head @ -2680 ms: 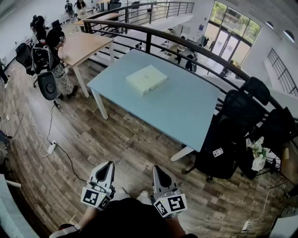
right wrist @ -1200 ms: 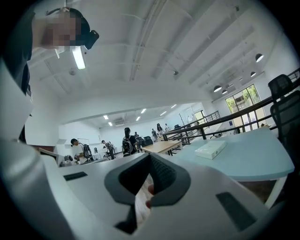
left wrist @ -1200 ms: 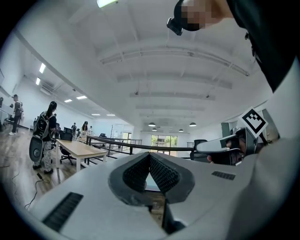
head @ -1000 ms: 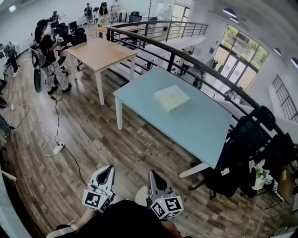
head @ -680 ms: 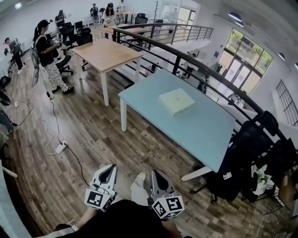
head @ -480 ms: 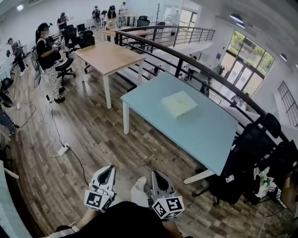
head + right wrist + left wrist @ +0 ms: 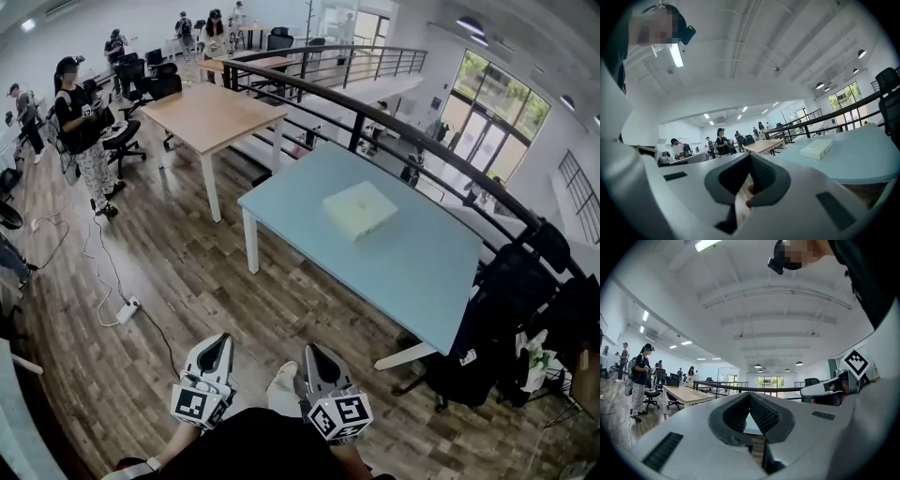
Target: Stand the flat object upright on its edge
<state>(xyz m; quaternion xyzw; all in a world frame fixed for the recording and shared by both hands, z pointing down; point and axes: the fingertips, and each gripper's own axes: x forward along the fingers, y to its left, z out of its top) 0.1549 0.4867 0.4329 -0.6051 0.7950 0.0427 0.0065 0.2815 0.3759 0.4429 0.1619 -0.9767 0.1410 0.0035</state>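
Left tool [image 7: 217,345] sits low, close in front of the person, jaws pressed together and nothing in them. Right tool [image 7: 314,356] is just beside it, same story: jaws together, empty. Both point out level over the wood floor [image 7: 187,272].

Now look ahead and to the right. There's the blue table [image 7: 412,272], and on it the box [image 7: 360,209], pale and flat. It lies on its broad face near the table's middle, well apart from both tools.

So nothing is done on the task yet; I'd call this the approach. Next, I reckon, the tools must get to the table and their jaws must part. One could lift a side of the box while the other steadies it. The top looks smooth, so sliding is the worry.
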